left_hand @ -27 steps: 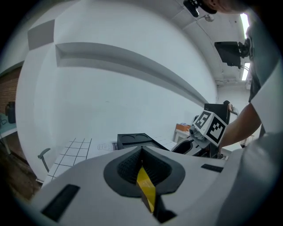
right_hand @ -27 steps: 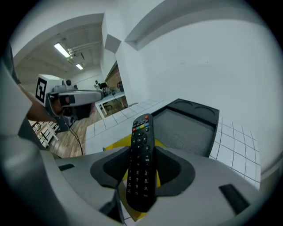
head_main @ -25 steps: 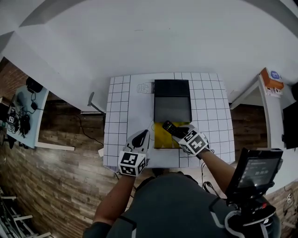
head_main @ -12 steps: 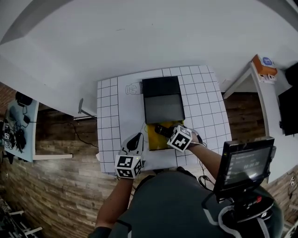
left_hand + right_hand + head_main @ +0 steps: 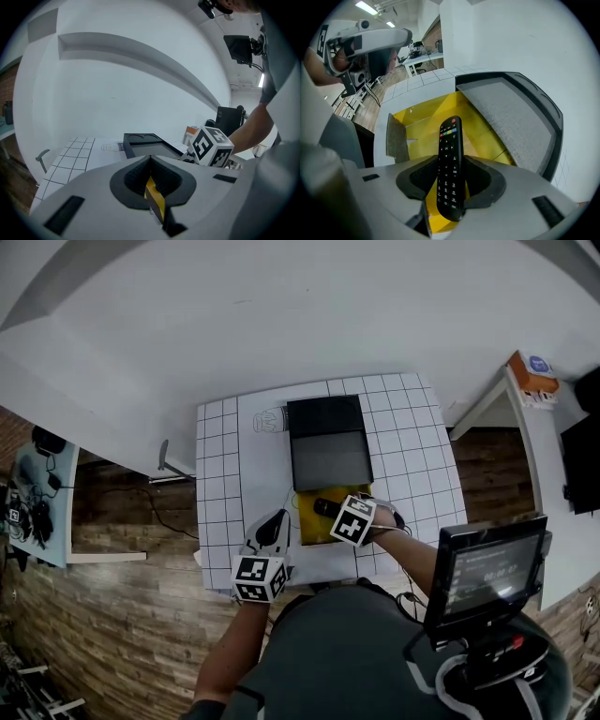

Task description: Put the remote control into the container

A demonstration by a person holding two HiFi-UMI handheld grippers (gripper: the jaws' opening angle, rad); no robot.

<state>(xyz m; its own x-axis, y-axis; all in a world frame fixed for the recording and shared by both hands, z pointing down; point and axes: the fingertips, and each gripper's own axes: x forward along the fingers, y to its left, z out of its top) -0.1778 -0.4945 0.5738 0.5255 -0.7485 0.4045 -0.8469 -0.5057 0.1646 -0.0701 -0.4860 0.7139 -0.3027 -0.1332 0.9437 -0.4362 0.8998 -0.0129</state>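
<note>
The right hand-held gripper (image 5: 451, 160) has its jaws set fairly wide and clamped on the lower half of a black remote control (image 5: 449, 168), one pad against each long edge, buttons facing the camera and the red power button at the far end. The remote points down into an open yellow container (image 5: 417, 123), its far end over the yellow floor of the box; whether it touches that floor cannot be told. In the head view the remote (image 5: 327, 509) lies over the upper part of the container (image 5: 314, 526), which sits on a bench (image 5: 225, 456) covered with a white sheet ruled in squares. Just beyond the container, touching its far edge, is a black lid (image 5: 511, 117) with a grey lining, lying open and flat. The left hand-held gripper (image 5: 150, 158) is beside the container's left edge, low over the bench, with its jaws drawn together so the tips meet. A thin yellow strip shows in the slit behind the tips, and what it is cannot be told.
</note>
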